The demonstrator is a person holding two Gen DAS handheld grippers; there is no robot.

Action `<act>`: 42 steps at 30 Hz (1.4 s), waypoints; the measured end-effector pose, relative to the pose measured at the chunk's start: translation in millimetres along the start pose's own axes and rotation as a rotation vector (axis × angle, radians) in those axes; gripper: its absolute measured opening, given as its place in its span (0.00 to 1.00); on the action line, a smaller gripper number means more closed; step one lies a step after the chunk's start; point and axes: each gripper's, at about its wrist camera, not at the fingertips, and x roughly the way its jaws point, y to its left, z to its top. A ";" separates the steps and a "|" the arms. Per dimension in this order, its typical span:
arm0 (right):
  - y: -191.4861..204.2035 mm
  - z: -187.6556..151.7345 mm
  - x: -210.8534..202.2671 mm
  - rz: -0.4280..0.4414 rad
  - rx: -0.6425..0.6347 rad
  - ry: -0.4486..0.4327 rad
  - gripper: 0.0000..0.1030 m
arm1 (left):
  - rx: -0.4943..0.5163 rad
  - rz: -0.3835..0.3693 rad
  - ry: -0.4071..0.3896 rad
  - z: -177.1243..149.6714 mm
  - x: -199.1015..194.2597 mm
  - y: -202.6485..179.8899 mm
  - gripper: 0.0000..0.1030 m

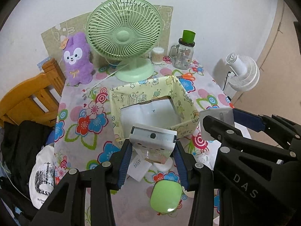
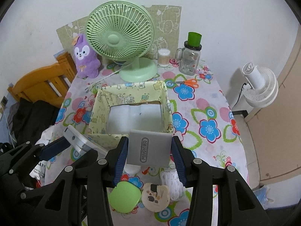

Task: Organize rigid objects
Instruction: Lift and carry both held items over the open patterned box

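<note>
Between the two blue pads of the left gripper (image 1: 152,146) sits a white flat case (image 1: 153,138) with a small dark button on its top edge. The pads pinch it on both short sides. Its long side runs from nine o'clock to three o'clock, and the button edge points up toward twelve o'clock, at the yellow box (image 1: 120,98).

The right gripper (image 2: 149,151) pinches a grey flat box (image 2: 149,148) the same way, one pad on each side. The word printed on it runs from twelve o'clock to six o'clock, so it reads sideways. Its top edge also points at the yellow box (image 2: 129,90), which is open on top, with a white bottom.

Both things hang in the air just at the near wall of the yellow box, above the flowery tablecloth (image 2: 203,113).

The left view shows the grey flat box (image 1: 216,119) only from the side, at three o'clock, with the right gripper's black arm across it. The right view shows the white flat case (image 2: 80,139) at nine o'clock, tilted, and you can see its silver end.

Only the right view shows the orange scissors (image 2: 190,82) clearly, at one o'clock behind the yellow box, and a round tan thing (image 2: 155,197) at six o'clock beside a green case (image 2: 125,197). The left view shows that green case (image 1: 165,195) too, plus a white paper slip (image 1: 140,169) under the white flat case.
</note>
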 end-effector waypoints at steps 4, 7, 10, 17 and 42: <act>-2.0 8.5 2.1 0.009 0.000 0.001 0.48 | 0.002 0.006 -0.008 9.2 1.8 -0.6 0.44; -4.1 16.8 8.1 0.021 -0.013 0.004 0.48 | -0.016 0.023 -0.008 15.4 6.0 -0.1 0.44; -4.5 23.4 12.5 0.036 -0.026 0.005 0.48 | -0.022 0.034 -0.004 21.6 10.1 1.0 0.44; -5.5 41.6 25.4 0.069 -0.060 0.018 0.48 | -0.049 0.061 -0.001 36.4 19.3 5.5 0.44; -1.9 77.2 83.1 0.089 -0.096 0.062 0.48 | -0.103 0.082 0.043 65.8 71.8 24.8 0.44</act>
